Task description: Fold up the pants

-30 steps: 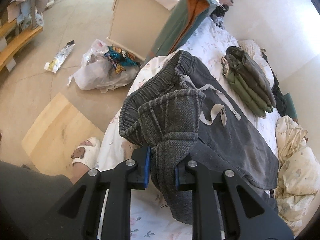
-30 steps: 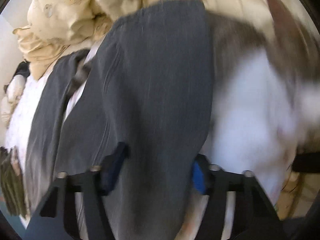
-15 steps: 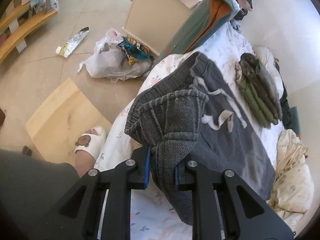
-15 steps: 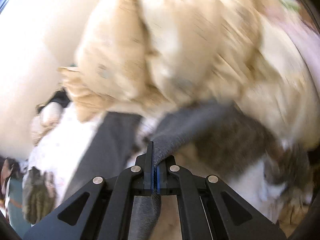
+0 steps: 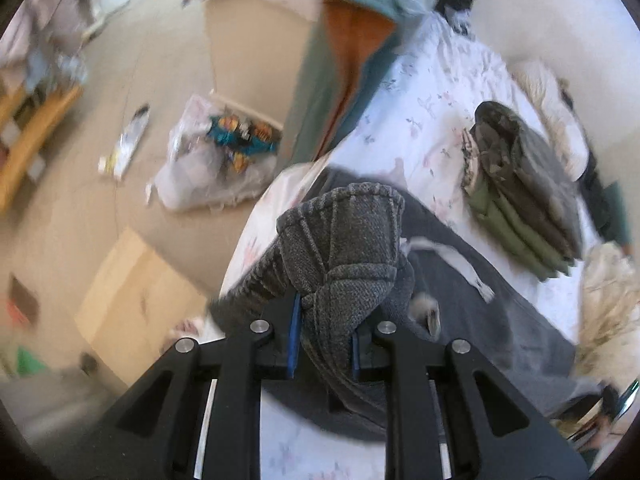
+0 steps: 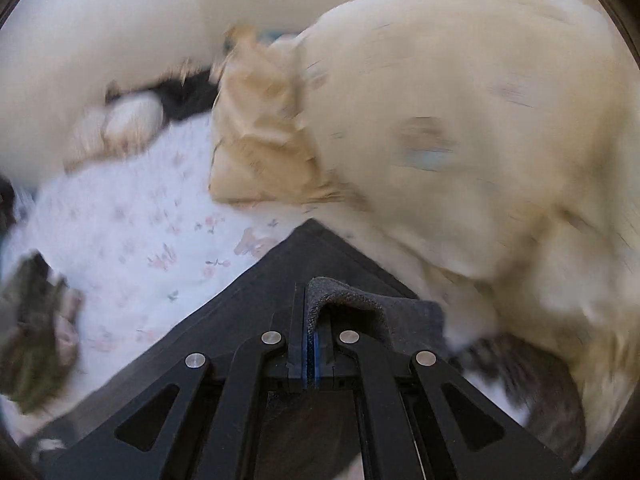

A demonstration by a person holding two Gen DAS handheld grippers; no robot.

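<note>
Dark grey pants with a ribbed waistband and a white drawstring lie on a floral bedsheet. My left gripper is shut on the bunched waistband and holds it lifted above the bed's edge. My right gripper is shut on a thin fold of the pants' fabric; the cloth spreads taut below it as a dark triangle. Both views are motion-blurred.
A folded olive-green garment pile lies on the sheet, also in the right wrist view. A cream quilt is bunched to the right. A plastic bag of rubbish, a cabinet and a wooden board are on the floor.
Both grippers have lifted and swung with the pants. The right gripper, open around the cloth a second ago, has since shut on a fold and pulled it up; the left kept its hold.
</note>
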